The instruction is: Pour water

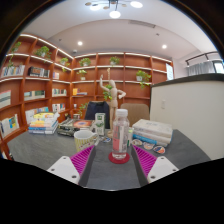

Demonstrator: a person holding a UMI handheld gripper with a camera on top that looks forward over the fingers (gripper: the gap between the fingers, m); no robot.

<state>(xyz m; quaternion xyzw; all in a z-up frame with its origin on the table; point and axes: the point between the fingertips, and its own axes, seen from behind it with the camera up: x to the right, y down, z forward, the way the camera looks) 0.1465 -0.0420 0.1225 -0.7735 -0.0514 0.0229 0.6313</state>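
A clear plastic water bottle [121,133] with a label stands upright on a red coaster [119,156] on the grey table [40,150]. Left of it sits a pale cup [84,139]. My gripper [113,163] is open, its pink pads [82,158] spread wide. The bottle stands just ahead of the fingertips, in line with the gap and a little toward the right finger, with space on both sides. Nothing is held.
Books [43,123] and small items lie at the table's far left, and a white box [153,131] lies to the right of the bottle. Wooden shelves [110,75] with plants line the back wall.
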